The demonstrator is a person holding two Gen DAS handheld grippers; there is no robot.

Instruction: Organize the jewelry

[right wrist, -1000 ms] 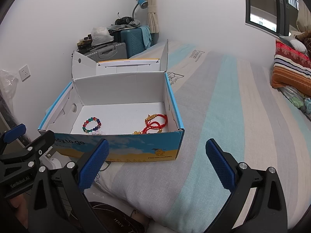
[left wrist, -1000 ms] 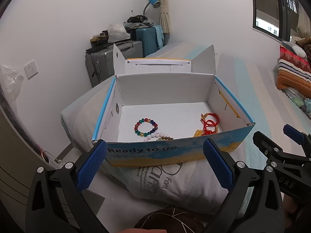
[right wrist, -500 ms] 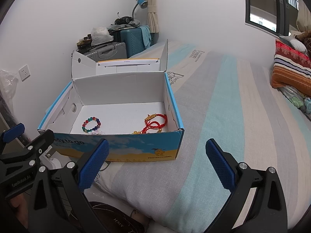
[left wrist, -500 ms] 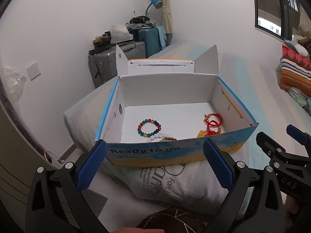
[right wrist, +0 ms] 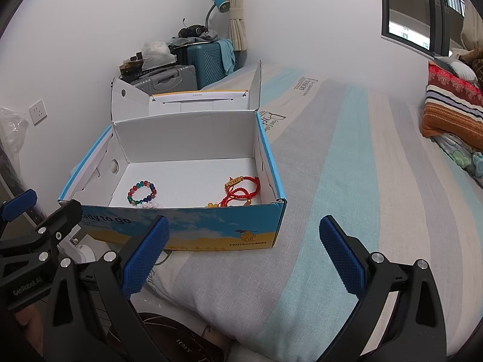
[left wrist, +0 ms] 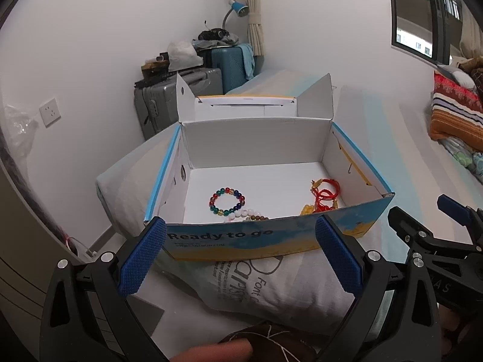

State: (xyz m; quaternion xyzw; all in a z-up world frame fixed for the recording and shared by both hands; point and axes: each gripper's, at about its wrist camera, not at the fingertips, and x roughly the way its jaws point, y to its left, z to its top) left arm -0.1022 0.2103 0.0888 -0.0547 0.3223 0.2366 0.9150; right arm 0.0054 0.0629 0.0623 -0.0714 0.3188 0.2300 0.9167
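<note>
An open blue and yellow cardboard box (left wrist: 271, 241) (right wrist: 211, 229) rests on the bed's corner. Inside lie a multicoloured bead bracelet (left wrist: 227, 201) (right wrist: 142, 192), a white and brown bead strand (left wrist: 249, 214) half hidden behind the front wall, and red cord bracelets (left wrist: 326, 194) (right wrist: 243, 190) with gold beads. My left gripper (left wrist: 240, 256) hovers open just before the box's front wall. My right gripper (right wrist: 244, 253) is open too, near the box's front right corner over the bedsheet. Neither holds anything.
The striped bedsheet (right wrist: 362, 181) stretches to the right. Grey and teal suitcases (left wrist: 187, 90) with clutter stand against the wall behind the box. Folded blankets (right wrist: 452, 111) sit at the far right. A dark patterned thing (left wrist: 265, 341) lies below the grippers.
The left wrist view has shifted slightly, with the box now a little further right and higher in frame. The right gripper has barely moved. Both stay open.
</note>
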